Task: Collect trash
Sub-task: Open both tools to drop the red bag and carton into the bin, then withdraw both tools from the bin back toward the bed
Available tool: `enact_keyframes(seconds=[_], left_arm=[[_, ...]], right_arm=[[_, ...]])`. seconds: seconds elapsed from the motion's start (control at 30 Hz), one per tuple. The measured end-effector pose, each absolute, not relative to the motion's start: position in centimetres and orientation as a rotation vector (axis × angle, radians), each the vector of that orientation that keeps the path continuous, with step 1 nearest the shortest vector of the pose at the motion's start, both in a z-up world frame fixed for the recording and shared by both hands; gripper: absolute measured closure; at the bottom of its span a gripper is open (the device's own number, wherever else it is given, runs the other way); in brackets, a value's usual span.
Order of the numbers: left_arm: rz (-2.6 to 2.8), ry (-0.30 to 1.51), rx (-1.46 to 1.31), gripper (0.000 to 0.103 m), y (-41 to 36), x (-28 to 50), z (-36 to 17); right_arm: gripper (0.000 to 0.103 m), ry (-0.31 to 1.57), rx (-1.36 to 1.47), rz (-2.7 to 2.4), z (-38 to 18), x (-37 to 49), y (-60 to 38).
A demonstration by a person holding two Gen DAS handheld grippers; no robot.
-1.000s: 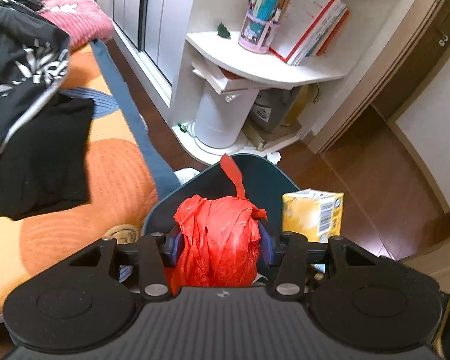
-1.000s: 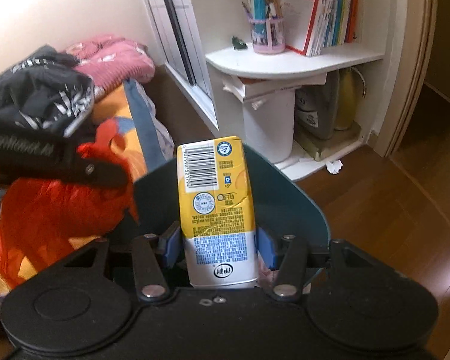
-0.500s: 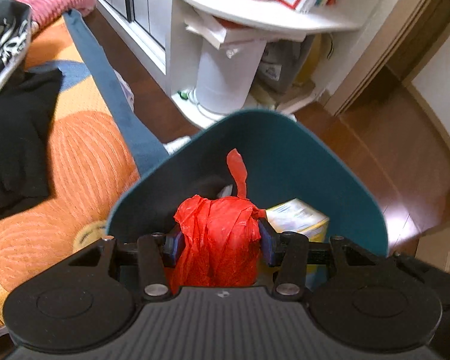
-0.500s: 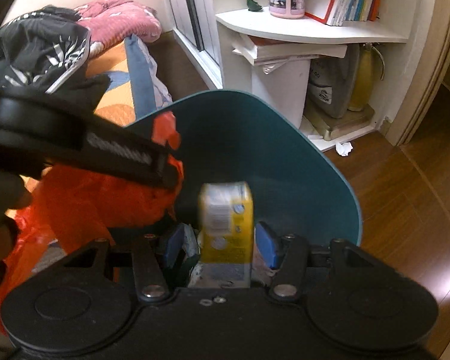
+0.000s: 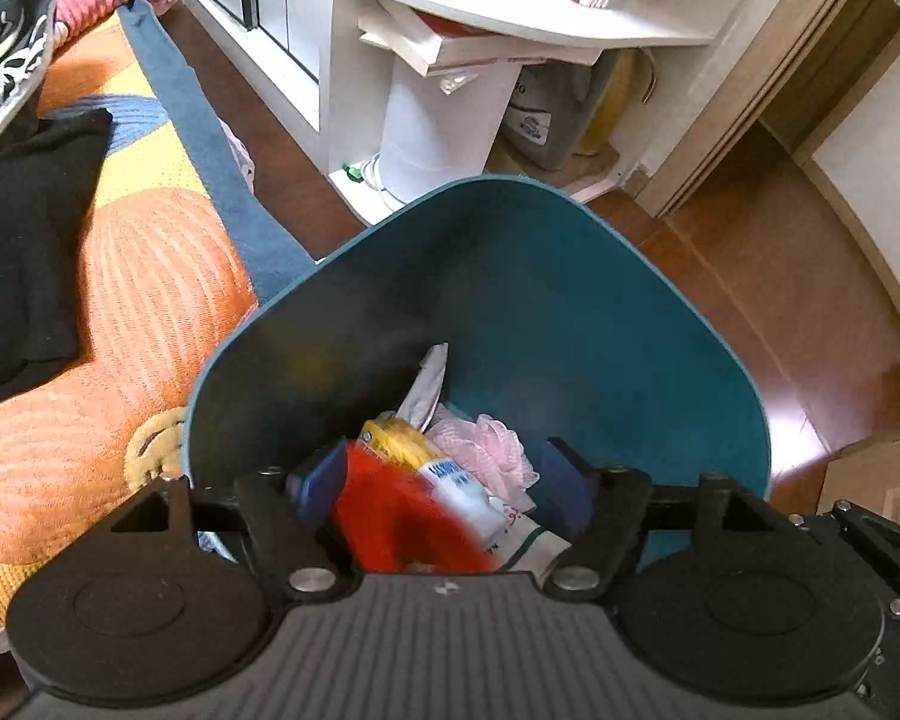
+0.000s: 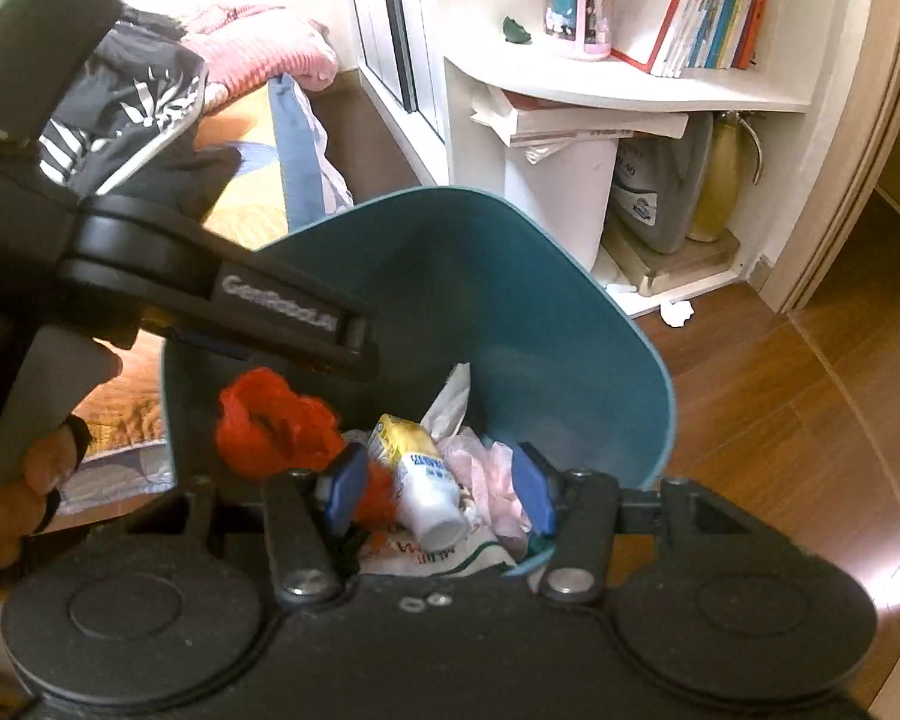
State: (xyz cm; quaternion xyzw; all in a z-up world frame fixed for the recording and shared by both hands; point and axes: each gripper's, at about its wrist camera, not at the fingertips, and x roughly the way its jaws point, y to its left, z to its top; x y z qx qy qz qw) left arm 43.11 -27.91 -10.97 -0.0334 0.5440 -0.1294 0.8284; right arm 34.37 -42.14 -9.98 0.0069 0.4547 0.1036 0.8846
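A teal trash bin (image 5: 570, 312) stands open below both grippers, with papers and pink tissue (image 5: 486, 450) inside. My left gripper (image 5: 444, 483) hangs over it and its jaws are opening. The red plastic bag (image 5: 402, 516) is a blur between them, free of the pads and dropping. In the right wrist view the red bag (image 6: 270, 420) sits just under one of the left gripper's fingers (image 6: 294, 315). My right gripper (image 6: 439, 491) is open over the bin (image 6: 510, 300). The yellow and white drink carton (image 6: 417, 468) lies loose among the trash, also seen as the carton (image 5: 408, 447) in the left view.
A bed with an orange cover (image 5: 120, 300) and dark clothes (image 5: 18, 228) touches the bin's left side. Behind stands a white shelf unit (image 5: 510, 18) with books, over a white canister (image 5: 438, 120). A crumpled paper (image 6: 678, 313) lies on the wooden floor (image 5: 780, 300). A person's hand (image 6: 24, 480) holds the left gripper.
Both grippers sank over the bin. The right one let go of the carton, which fell in. The left jaws spread and the red bag slipped down out of them.
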Motion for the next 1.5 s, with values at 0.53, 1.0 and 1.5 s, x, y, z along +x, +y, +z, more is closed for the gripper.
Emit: enact_keyframes(seconds=[0.53,1.0,1.5], left_arm=[[-0.272,1.020,-0.048,0.032,-22.6,35.1,-3.2],[-0.244,0.921,-0.076,0.032,-14.1,26.4,2.7],[-0.128,0.941,-0.092,0.019,-2.0,17.3,0.5]], right_arm=[[0.050,0.859,0.019,0.280,-3.5,28.8,-39.9],[0.050,0.804,-0.050,0.433,1.1,23.4,-32.2],[0.049,0.867,-0.135,0.625,-0.6,19.5,-21.7]])
